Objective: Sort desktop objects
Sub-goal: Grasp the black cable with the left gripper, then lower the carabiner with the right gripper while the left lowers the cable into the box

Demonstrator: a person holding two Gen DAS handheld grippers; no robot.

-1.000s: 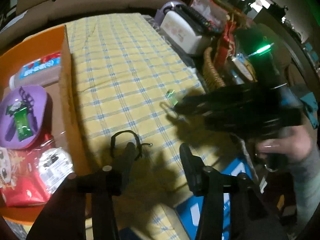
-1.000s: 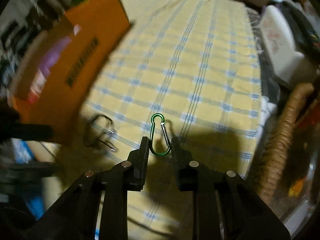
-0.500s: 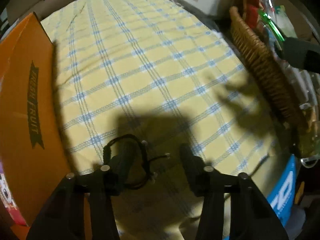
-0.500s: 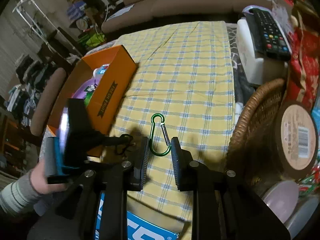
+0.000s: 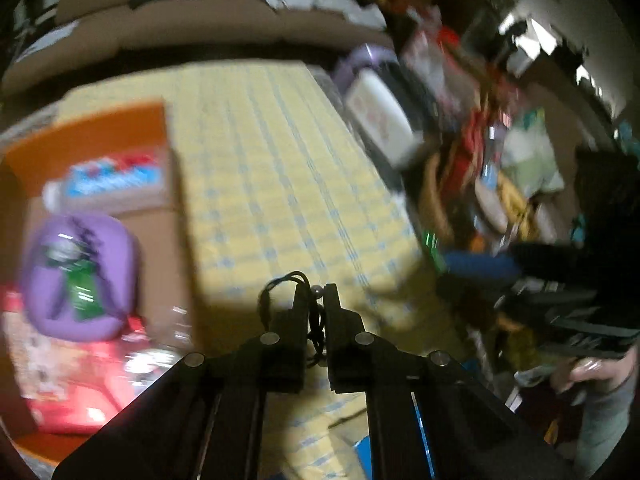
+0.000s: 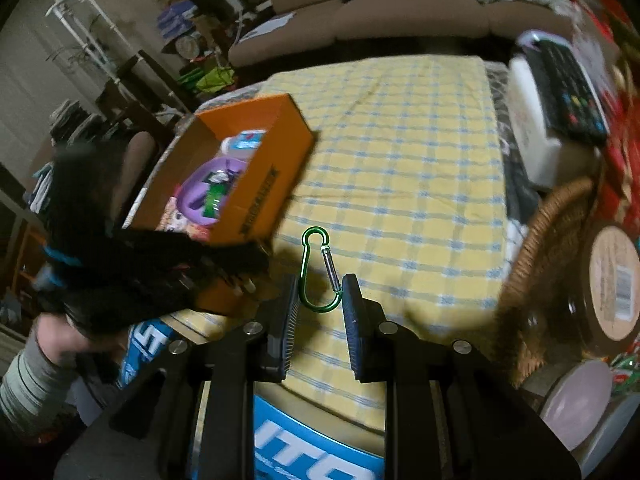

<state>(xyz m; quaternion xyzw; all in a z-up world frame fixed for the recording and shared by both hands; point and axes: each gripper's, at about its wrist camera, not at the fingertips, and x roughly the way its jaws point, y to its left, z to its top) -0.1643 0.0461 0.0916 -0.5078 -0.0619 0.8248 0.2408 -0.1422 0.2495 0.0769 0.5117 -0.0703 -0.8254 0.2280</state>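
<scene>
With a black carabiner (image 5: 288, 292) pinched in the left gripper (image 5: 316, 296) and a green carabiner (image 6: 320, 270) clamped in the right gripper (image 6: 320, 300) at frame centre, both should be kept level until over the orange box (image 6: 256, 148) at upper left.

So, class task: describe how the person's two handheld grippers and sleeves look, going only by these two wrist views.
Both tools are black. The left gripper has flat black fingers on angular bars with round silver bolts. The right gripper is built alike, its finger pads ridged and dark blue. In the right wrist view, the left tool shows blue trim and the sleeve is grey with stripes.
</scene>
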